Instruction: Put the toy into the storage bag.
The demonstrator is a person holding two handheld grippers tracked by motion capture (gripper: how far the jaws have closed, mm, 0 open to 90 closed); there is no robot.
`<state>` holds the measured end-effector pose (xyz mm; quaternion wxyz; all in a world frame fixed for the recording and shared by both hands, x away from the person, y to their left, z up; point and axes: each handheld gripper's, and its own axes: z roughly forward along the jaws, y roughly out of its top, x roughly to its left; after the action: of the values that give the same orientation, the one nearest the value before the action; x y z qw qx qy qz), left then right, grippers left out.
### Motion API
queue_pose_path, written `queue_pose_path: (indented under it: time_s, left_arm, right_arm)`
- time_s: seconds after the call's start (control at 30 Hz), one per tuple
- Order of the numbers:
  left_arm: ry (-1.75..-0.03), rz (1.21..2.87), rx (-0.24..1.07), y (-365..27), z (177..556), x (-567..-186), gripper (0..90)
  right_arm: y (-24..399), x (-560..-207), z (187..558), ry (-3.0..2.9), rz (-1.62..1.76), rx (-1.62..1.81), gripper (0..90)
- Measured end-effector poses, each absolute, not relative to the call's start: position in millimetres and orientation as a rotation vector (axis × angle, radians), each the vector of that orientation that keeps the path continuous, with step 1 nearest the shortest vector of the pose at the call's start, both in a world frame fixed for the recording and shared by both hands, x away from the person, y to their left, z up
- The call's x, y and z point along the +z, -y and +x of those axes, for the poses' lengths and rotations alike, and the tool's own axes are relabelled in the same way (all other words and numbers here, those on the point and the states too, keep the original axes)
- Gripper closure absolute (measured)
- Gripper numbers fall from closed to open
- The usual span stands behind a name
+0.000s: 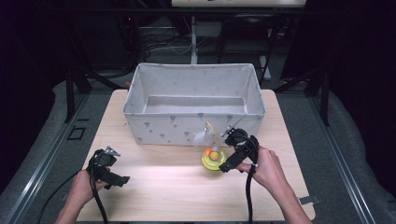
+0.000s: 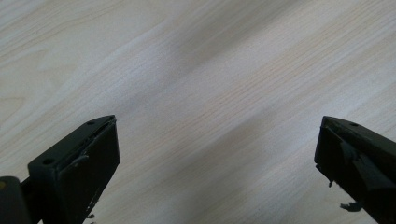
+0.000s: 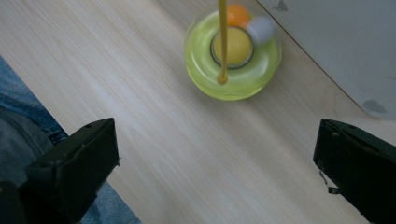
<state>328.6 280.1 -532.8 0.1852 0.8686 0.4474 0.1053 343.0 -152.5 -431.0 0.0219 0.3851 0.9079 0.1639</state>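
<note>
— While the high view runs, where's the toy?
— A yellow-green ring toy [image 1: 213, 160] sits on the table [image 1: 154, 186] just in front of the grey fabric bin [image 1: 140, 100], at about five o'clock from the bin's middle. The right gripper [image 1: 224, 167] hangs beside it at its three o'clock, not touching; the left gripper [image 1: 125, 180] rests well apart at nine o'clock.
— Left gripper view?
— Bare wood, jaws spread wide, nothing between them.
— Right gripper view?
— Jaws released, wide apart, empty. The ring toy [image 3: 232, 55] lies at twelve o'clock, a thin yellow stick [image 3: 222, 42] rising from it, bin wall [image 3: 345, 51] at two o'clock.
</note>
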Motion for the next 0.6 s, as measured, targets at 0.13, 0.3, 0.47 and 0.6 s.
queue_pose_path:
  time_s: [0.13,0.3,0.47,0.6]
  left_arm:
    - [-1.258,2.448,0.295,-280.0,328.6,-533.0,0.2]
    - [-1.259,2.447,0.293,-280.3,328.7,-533.2,0.2]
    - [-1.259,2.45,0.288,-279.9,328.9,-533.6,0.2]
    - [-1.26,2.451,0.289,-279.4,329.0,-533.9,0.2]
  right_arm:
    - [143.9,-423.8,347.1,-2.822,1.171,0.522,0.0]
    - [134.6,-415.4,352.2,-2.828,1.142,0.523,0.0]
    - [128.5,-408.5,357.0,-2.829,1.126,0.544,0.4]
    - [123.8,-401.4,362.6,-2.83,1.109,0.547,2.5]
